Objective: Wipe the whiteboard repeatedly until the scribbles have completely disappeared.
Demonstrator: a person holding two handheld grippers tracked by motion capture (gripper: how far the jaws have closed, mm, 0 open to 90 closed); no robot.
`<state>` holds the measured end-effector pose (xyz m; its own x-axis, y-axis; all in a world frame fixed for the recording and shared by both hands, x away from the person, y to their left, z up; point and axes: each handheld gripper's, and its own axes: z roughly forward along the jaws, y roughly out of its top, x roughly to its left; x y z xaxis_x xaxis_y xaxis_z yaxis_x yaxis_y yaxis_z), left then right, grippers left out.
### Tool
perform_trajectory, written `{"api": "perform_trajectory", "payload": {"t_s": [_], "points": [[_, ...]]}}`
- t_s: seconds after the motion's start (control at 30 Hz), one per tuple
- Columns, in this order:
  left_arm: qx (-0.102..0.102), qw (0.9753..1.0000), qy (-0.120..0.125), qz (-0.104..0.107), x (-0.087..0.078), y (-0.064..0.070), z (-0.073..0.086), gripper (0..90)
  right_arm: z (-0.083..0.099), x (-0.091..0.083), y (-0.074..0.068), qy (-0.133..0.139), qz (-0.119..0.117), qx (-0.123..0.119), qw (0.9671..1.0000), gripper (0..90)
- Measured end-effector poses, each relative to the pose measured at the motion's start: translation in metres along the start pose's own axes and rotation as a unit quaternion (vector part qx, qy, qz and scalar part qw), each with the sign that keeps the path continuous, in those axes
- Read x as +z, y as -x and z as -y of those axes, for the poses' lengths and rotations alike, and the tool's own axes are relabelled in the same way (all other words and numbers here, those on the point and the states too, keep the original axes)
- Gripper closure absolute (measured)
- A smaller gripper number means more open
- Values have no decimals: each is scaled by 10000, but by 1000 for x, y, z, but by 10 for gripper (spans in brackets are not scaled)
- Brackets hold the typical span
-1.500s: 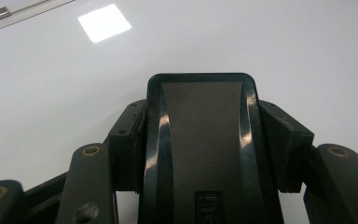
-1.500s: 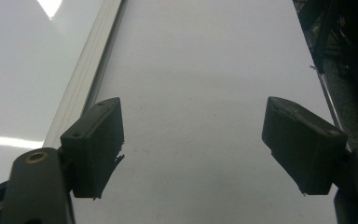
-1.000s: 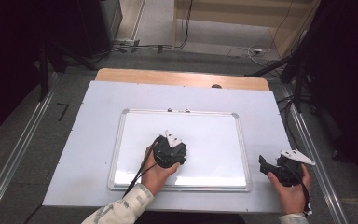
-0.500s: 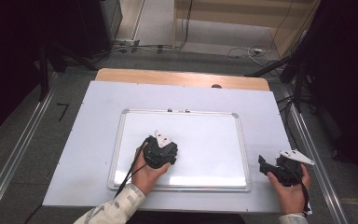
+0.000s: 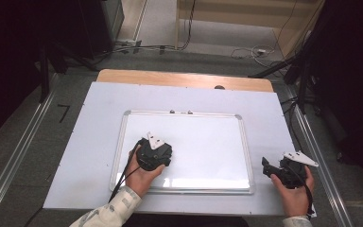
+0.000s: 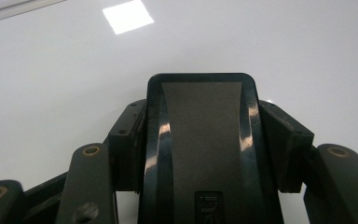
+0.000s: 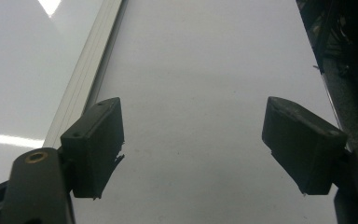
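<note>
1. Eraser (image 6: 201, 149): black whiteboard eraser with a glossy rounded plastic shell and a matte centre panel, clamped across its width in the left gripper (image 6: 200, 140). It sits over the near-left part of the whiteboard (image 5: 203, 142), its front end pointing away along the white surface in the left gripper view.
2. Left gripper (image 5: 154, 154): jaws pressed in against both long sides of the eraser, pads (image 6: 129, 140) flat on its flanks; held in the person's left hand (image 5: 142, 176), cable trailing toward the near edge.
3. Right gripper (image 7: 204, 154): jaws spread wide with nothing between them, resting off the board's right frame on the white table cover (image 5: 94, 142); in the high view it sits at the near-right corner (image 5: 284, 171).
4. Whiteboard: rectangular, aluminium-framed (image 7: 85, 74), lying flat in the middle of the cover; surface looks clean and glossy, with ceiling lights reflected.
5. Handling, eraser: judged light and rigid in the shell, with a soft felt face presumably underneath, though that side is hidden. The polished sides look slippery, so a pinch across the width near mid-length, as now, should resist twisting best; a grip near either end would likely let it pivot under wiping pressure.
6. Handling, caution: pressing down moderately should suffice; the board is unclamped and may slide on the smooth cover if pushed hard sideways.
7. Surroundings: wooden table edge (image 5: 179, 79) beyond the cover; cables on the grey floor behind.
</note>
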<state>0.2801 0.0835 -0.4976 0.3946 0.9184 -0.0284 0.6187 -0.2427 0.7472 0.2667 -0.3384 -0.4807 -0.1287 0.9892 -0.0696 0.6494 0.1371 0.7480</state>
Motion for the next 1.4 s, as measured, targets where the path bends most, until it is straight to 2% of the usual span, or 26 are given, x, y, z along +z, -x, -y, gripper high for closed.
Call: {"api": "perform_trajectory", "payload": {"t_s": [0.1, 0.27, 0.37, 0.53, 0.7, 1.4], "points": [[-181, 9998, -23, 57, -5, -6, 0, 411, -1, 1, -1, -4, -23, -5, 10000, 193], [-299, 9990, 335, -86, -25, -15, -9, 411, -2, 2, -3, -1, -24, -17, 10000, 194], [-329, 9984, 405, -201, -32, -20, -9, 411, -2, 2, -3, -2, -21, -21, 10000, 193], [-565, 9973, 359, -301, -36, -29, -5, 410, -2, 1, -2, 30, -19, -13, 10000, 194], [-696, 9961, 392, -375, -39, -37, -2, 410, -3, 0, -2, 53, -29, -21, 10000, 193], [-971, 9924, 443, -621, -53, -50, 10, 410, -3, -1, -1, 68, -34, -23, 10000, 193]]}}
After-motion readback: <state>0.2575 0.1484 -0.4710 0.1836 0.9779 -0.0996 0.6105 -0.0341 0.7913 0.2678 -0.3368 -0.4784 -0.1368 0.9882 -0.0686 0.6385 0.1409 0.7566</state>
